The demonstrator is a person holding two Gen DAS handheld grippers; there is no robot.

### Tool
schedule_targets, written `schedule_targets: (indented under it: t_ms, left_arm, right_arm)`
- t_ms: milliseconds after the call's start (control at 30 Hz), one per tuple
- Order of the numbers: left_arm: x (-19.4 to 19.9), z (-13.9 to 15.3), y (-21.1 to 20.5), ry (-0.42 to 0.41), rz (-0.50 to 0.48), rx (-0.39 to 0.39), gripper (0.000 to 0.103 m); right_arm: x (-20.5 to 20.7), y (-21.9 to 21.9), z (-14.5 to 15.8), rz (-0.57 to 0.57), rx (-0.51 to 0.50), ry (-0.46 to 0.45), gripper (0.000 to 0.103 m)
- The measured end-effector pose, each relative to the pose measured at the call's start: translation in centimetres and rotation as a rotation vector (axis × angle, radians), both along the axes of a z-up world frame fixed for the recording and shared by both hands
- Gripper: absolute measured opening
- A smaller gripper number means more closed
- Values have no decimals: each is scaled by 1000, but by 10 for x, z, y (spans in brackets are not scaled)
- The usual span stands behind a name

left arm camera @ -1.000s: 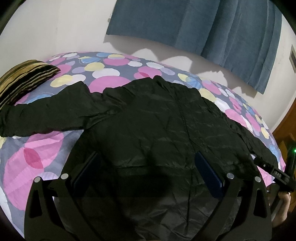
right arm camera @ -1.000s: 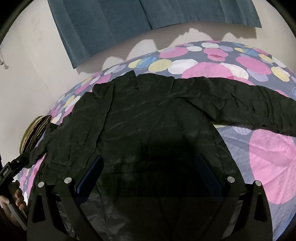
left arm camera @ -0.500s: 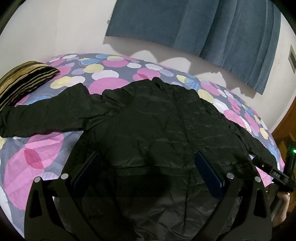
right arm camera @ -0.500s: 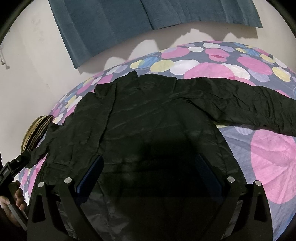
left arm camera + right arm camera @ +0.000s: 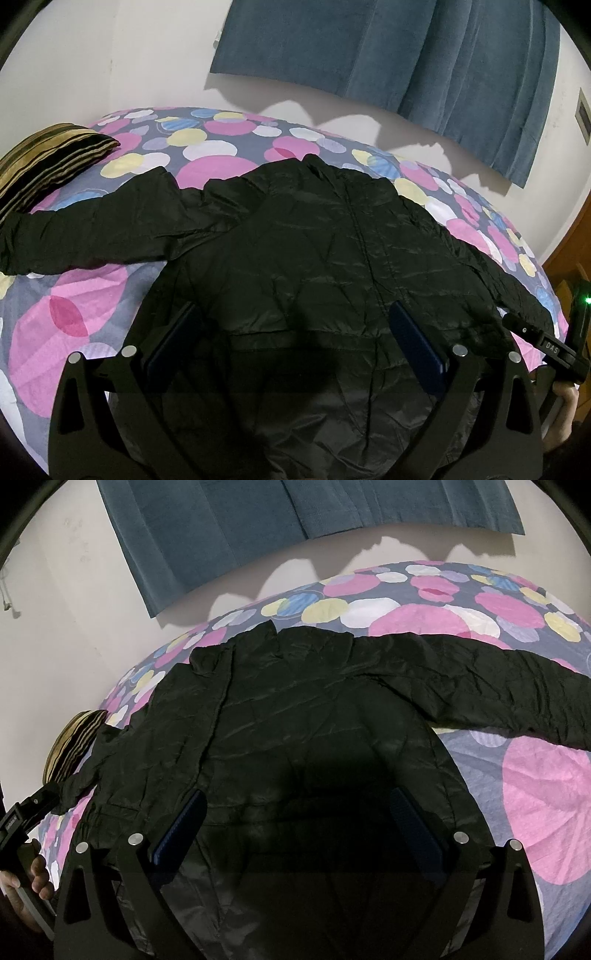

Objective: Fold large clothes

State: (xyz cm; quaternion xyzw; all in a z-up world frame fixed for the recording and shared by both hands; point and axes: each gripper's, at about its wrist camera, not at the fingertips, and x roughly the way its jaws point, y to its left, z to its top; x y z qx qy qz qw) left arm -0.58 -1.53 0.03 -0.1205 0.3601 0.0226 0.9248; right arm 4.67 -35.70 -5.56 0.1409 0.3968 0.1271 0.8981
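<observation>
A bed with a bedsheet (image 5: 207,170) of pink, yellow and blue circles fills a white-walled room, a blue curtain (image 5: 424,55) hanging behind it and a striped pillow (image 5: 44,162) at its head. The black jacket (image 5: 332,258) lies flat on the sheet, zip side up, both sleeves spread out sideways — nothing folded yet. Over the last second both cameras have drawn back slightly from the hem, so more of the collar and sheet shows, while the jacket itself has not shifted. The left gripper (image 5: 295,347) and the right gripper (image 5: 295,827) hover above the lower hem with jaws wide apart, holding nothing. That suggests the spreading is done — the first fold, probably a sleeve, comes next.
</observation>
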Motion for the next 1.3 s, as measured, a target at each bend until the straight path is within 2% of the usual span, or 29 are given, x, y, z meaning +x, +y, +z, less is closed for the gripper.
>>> schedule_targets:
  t_ms: [400,533,667,833,967,1200,1300]
  left_arm:
    - [-2,0,1,-4,6,0,101]
    - [-3,0,3,-16,26,28,101]
    - [0,-3,13,-12,54,33,101]
    - [5,-10,28,10,89,13,101]
    - [8,-17,37,26,112,11,101]
    - [11,-31,49,59,148,10,101]
    - [14,-38,53,82,158,5,101]
  right_arm:
    - [0,-2,0,-8,-4,-3,99]
    - [3,-14,1,-68,-35,5,99]
    - [9,-46,2,-145,-5,24,99]
    - [10,-104,0,-268,92,32,99]
    - [6,-151,-4,-376,126,31,99]
    - [-10,-231,-22,-578,218,58,99]
    - [-18,-258,-35,-632,294,76,99]
